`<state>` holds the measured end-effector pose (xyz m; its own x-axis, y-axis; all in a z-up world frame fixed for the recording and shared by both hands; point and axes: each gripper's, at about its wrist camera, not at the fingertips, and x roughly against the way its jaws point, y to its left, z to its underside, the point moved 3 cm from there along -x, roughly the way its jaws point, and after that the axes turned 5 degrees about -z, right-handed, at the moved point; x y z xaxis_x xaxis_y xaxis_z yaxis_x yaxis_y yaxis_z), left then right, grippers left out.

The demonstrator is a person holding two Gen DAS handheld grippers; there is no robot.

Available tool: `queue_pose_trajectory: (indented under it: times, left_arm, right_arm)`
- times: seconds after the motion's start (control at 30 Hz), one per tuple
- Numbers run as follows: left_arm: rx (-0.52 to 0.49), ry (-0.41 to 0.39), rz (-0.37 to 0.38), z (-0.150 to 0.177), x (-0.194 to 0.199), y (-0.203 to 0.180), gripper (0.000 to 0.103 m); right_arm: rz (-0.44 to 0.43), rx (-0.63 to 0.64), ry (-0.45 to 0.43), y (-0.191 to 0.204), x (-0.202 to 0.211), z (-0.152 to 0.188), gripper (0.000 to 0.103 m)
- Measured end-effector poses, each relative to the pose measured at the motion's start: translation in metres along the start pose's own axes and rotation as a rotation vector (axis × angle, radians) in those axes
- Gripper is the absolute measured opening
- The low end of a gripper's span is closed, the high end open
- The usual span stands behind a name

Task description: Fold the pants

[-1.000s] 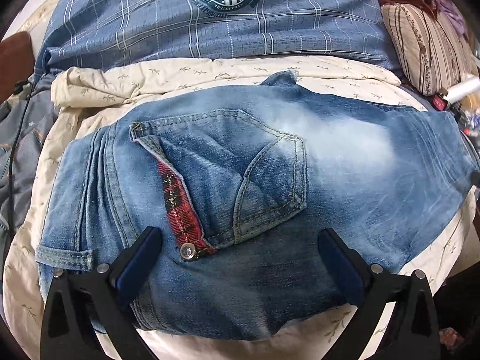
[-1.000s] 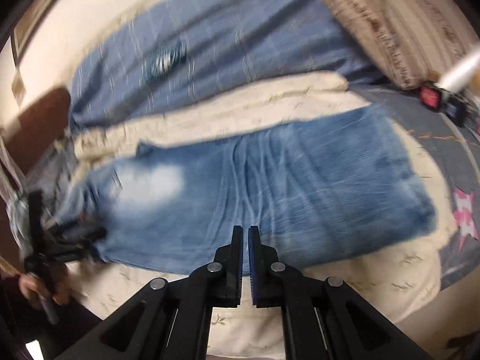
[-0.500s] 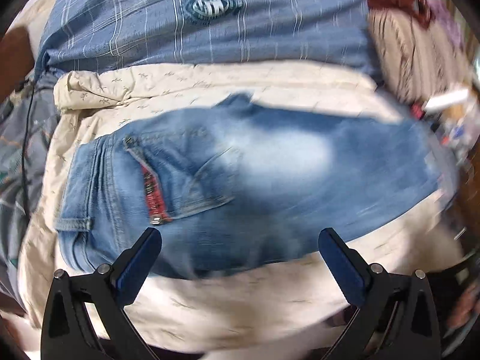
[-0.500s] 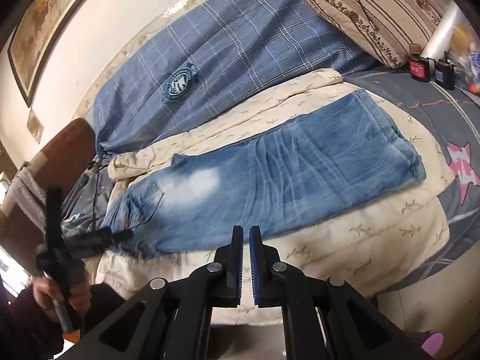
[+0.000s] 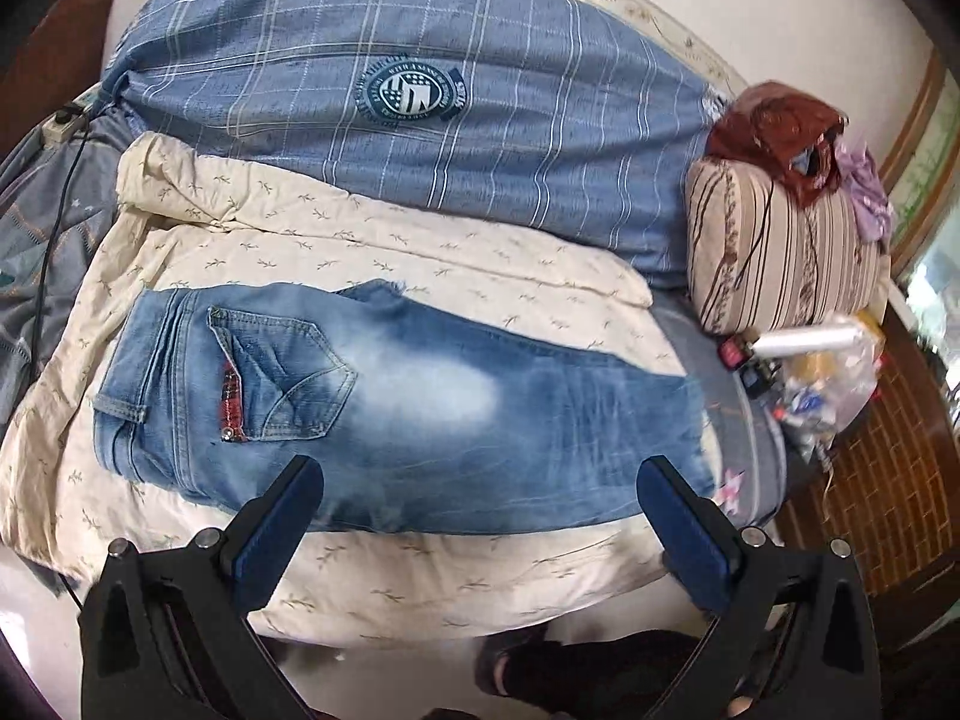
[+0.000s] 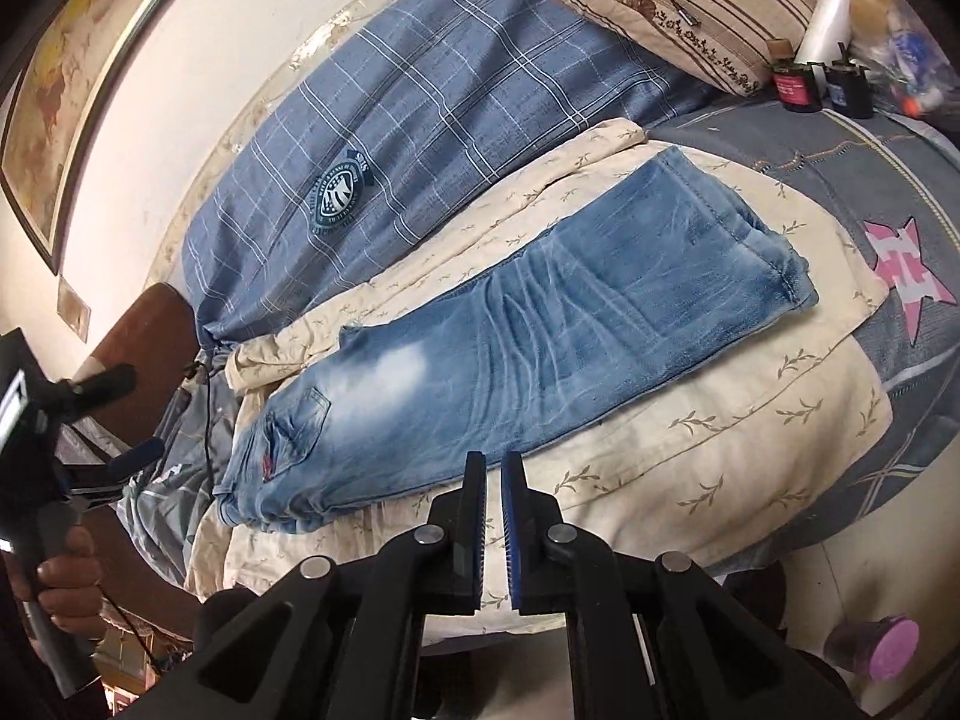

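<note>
**Jeans flat on bed, both grippers clear of them**

Bed (image 5: 744, 438): grey-blue patterned sheet, fills most of both views. Cream sheet with a leaf print (image 5: 420, 258) spread on top of it.

Blue plaid duvet (image 5: 420, 90) bunched along the wall side, round crest logo facing up. Striped beige pillow (image 5: 780, 252) at its right end in the left wrist view, with a reddish-brown cloth lying on top.

Jeans (image 5: 420, 408): light-wash denim, lying flat on the cream sheet, legs stacked one on the other. Waistband toward the left of both views, hems toward the right. Back pocket (image 5: 282, 378) faces up, with red plaid trim along its edge. Faded white patch just right of the pocket. Nothing touches the jeans.

Left gripper (image 5: 480, 528): released, blue pads spread wide, nothing between them. It hovers over the near edge of the bed, above the jeans. In the right wrist view it sits at far left, a hand (image 6: 60, 588) wrapped round its handle.

Right gripper (image 6: 493, 516): clenched, only a thin slit between the pads, empty. It sits over the near edge of the cream sheet, just short of the jeans' near edge.

Small stuff: dark bottles (image 6: 822, 84) and a white tube beside the pillow. Black cable (image 5: 54, 228) trailing off the bed's left side.
</note>
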<state>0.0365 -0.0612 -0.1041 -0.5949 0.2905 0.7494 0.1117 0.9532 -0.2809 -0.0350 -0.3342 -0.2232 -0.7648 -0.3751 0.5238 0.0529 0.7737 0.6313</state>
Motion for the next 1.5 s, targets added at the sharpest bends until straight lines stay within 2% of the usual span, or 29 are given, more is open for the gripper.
queue_pose_trajectory:
  times: [0.1,0.2,0.27,0.37,0.4,0.43,0.5,0.63,0.77,1.0,1.5]
  left_arm:
    - [-0.004,-0.014,-0.005,0.000,0.011,-0.004,0.103]
    - [-0.042,-0.042,-0.024,0.003,0.021,-0.008,0.103]
    - [-0.076,-0.076,-0.048,0.006,0.029,-0.010,0.103]
    - [-0.148,-0.140,-0.083,0.010,0.043,-0.017,0.103]
    - [-0.175,-0.159,-0.093,0.011,0.047,-0.020,0.103]
    - [-0.211,-0.180,-0.103,0.013,0.052,-0.024,0.103]
    - [-0.249,-0.201,-0.109,0.013,0.058,-0.030,0.103]
    - [-0.307,-0.228,-0.100,0.016,0.066,-0.041,0.103]
    - [-0.333,-0.216,-0.088,0.020,0.064,-0.048,0.103]
    - [-0.325,-0.165,-0.089,0.023,0.054,-0.048,0.103]
    - [-0.343,-0.151,-0.083,0.029,0.055,-0.050,0.103]
  right_arm:
    - [-0.012,0.036,-0.015,0.008,0.001,0.000,0.007]
    - [-0.055,0.126,-0.084,0.026,0.012,0.003,0.007]
    - [-0.065,0.155,-0.108,0.033,0.016,0.004,0.012]
    - [-0.047,0.139,-0.093,0.031,0.014,0.005,0.025]
    - [-0.044,0.135,-0.093,0.030,0.014,0.004,0.033]
    - [-0.043,0.134,-0.099,0.030,0.016,0.004,0.049]
    - [-0.041,0.134,-0.120,0.030,0.019,0.004,0.070]
    - [-0.052,0.121,-0.112,0.029,0.019,0.003,0.070]
    - [-0.045,0.128,-0.106,0.028,0.018,0.003,0.070]
    - [-0.043,0.132,-0.084,0.028,0.014,0.004,0.070]
    - [-0.034,0.127,-0.075,0.025,0.014,0.005,0.070]
